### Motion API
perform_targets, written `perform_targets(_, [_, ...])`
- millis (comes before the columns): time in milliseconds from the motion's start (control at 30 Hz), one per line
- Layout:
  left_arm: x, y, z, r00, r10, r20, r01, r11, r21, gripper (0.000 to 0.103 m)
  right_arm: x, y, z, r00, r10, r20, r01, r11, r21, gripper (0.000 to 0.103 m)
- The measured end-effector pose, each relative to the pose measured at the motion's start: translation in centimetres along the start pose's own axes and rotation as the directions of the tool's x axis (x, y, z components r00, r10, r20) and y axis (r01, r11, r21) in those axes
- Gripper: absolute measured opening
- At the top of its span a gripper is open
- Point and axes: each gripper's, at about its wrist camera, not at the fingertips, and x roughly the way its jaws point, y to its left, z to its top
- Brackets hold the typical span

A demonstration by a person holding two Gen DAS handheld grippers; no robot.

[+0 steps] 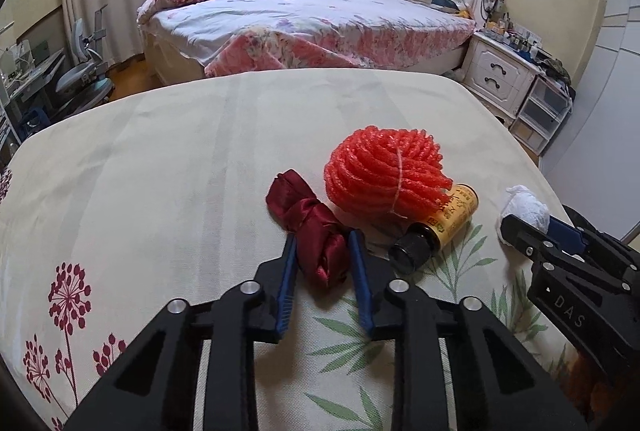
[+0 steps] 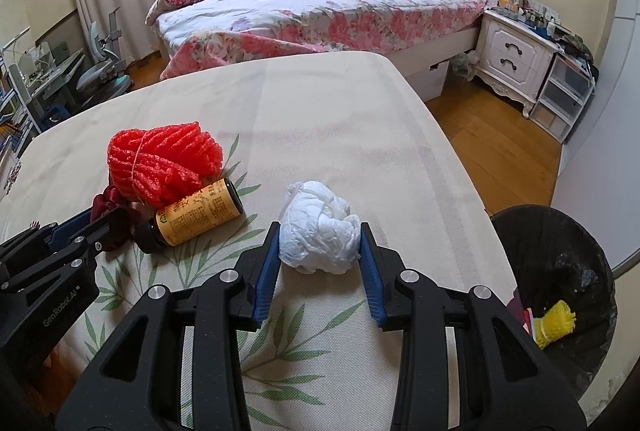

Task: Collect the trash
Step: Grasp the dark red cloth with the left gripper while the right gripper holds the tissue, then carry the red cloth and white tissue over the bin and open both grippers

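From my right wrist view, my left tongs (image 2: 110, 227) cover most of the dark red cloth (image 2: 105, 198). The bin (image 2: 560, 271) is cut off by the picture's edge. The print on the amber bottle (image 2: 200, 215) is too small to read. The clutter on the nightstand (image 1: 500, 71) is too small to tell apart.

Crumpled white tissue wad (image 2: 318, 237) lay near-right; dark red satin bundle (image 1: 318, 231), red foam net (image 1: 384, 171), toppled amber bottle (image 1: 436, 227) clustered left.
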Motion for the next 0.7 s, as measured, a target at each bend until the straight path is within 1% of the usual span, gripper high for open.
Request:
perform_targets(267, [-0.9,0.5,-0.5,1.000,0.005,0.012,-0.005,1.000,-0.005,0.024,-0.1,0.4,-0.6,1.000,-0.009,0.004,0.009,1.000,-0.009,0.035])
perform_targets(700, [-2.8,1.2,-2.0,1.000,0.016,0.027,-0.016,1.000,-0.013,0.023,-2.4,0.9,-2.8,1.000,-0.012,0.011,0.013,1.000,-0.023,0.034])
